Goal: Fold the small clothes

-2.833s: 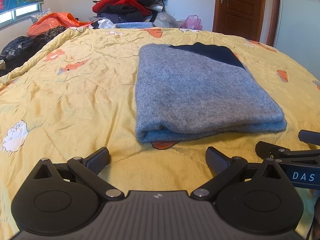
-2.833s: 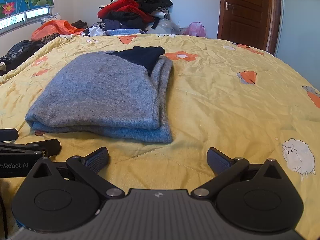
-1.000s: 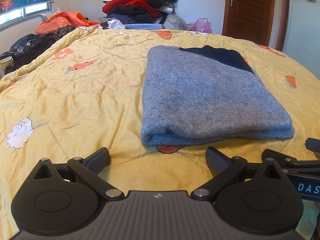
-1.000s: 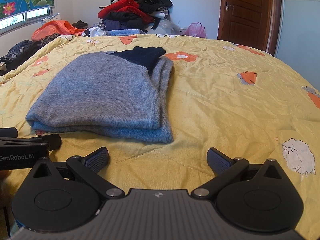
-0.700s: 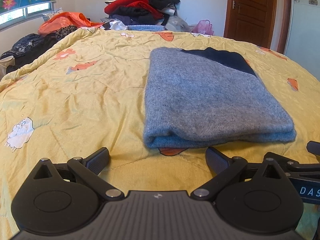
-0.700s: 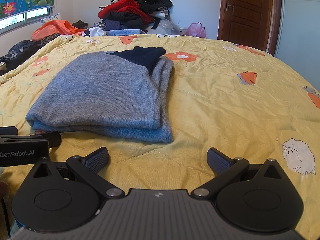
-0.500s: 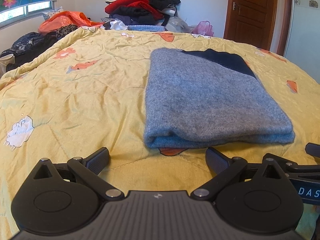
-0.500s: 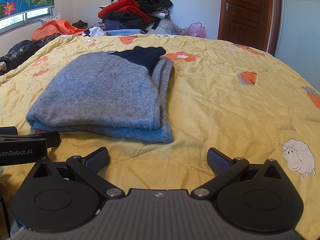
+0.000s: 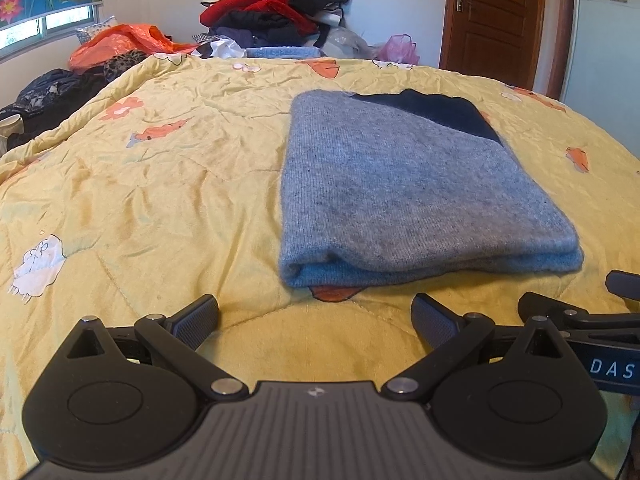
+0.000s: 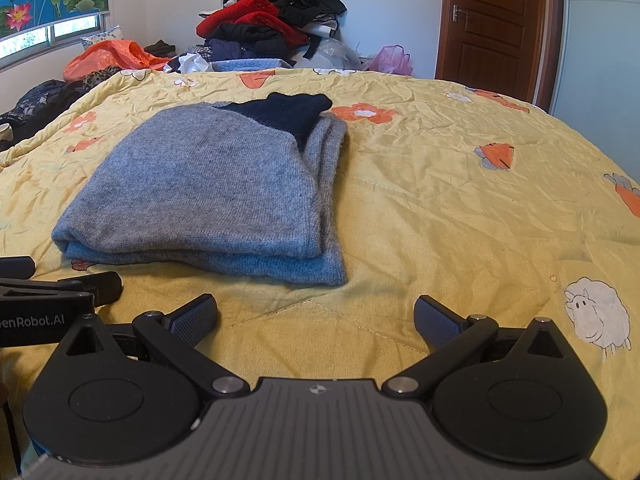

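Note:
A grey knit sweater (image 9: 404, 188) with a dark navy collar part lies folded into a flat rectangle on the yellow quilt (image 9: 160, 184). In the right wrist view the same sweater (image 10: 208, 188) sits left of centre, its folded layers showing along the near edge. My left gripper (image 9: 315, 318) hovers just short of the sweater's near edge, open and holding nothing. My right gripper (image 10: 316, 318) is open too, empty, near the sweater's near right corner. Each gripper shows at the edge of the other's view.
A heap of red, black and blue clothes (image 9: 276, 16) is piled at the far end of the bed. An orange bag (image 9: 120, 42) and dark garments lie at the far left. A brown wooden door (image 10: 496, 20) stands at the back right.
The left gripper has shifted slightly, so the sweater sits a little further right and higher in its view. The right gripper has stayed nearly still. Both stay open.

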Tool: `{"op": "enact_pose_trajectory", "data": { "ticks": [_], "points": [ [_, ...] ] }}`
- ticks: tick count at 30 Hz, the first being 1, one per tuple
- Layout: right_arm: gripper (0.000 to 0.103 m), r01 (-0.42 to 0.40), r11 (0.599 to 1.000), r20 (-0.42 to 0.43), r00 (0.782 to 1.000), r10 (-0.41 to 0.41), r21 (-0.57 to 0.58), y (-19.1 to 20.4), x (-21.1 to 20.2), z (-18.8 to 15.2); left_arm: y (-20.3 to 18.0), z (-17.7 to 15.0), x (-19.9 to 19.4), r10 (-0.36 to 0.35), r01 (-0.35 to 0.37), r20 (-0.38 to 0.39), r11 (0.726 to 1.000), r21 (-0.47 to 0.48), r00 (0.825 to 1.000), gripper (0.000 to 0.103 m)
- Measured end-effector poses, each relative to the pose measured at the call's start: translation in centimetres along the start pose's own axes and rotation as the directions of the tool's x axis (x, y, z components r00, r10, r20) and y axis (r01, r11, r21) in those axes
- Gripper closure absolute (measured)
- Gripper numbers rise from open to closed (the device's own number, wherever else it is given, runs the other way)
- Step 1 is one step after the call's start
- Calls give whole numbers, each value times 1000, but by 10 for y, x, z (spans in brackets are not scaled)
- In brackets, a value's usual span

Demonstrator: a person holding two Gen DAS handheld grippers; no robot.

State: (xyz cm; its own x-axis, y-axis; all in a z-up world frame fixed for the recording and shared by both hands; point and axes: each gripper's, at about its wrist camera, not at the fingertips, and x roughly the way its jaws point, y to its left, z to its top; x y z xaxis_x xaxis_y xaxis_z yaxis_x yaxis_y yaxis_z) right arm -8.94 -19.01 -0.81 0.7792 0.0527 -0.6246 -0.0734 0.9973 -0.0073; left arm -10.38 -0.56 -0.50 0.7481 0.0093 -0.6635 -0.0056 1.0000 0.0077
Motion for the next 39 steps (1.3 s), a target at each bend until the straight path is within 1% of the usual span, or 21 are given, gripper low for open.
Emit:
{"op": "enact_pose_trajectory", "data": {
  "ticks": [39],
  "points": [
    [0,0,1000,1,1000,0,1,0,0,0,-1,-3,-3,4,-4,5,1000,-7,1000,0]
  ]
}}
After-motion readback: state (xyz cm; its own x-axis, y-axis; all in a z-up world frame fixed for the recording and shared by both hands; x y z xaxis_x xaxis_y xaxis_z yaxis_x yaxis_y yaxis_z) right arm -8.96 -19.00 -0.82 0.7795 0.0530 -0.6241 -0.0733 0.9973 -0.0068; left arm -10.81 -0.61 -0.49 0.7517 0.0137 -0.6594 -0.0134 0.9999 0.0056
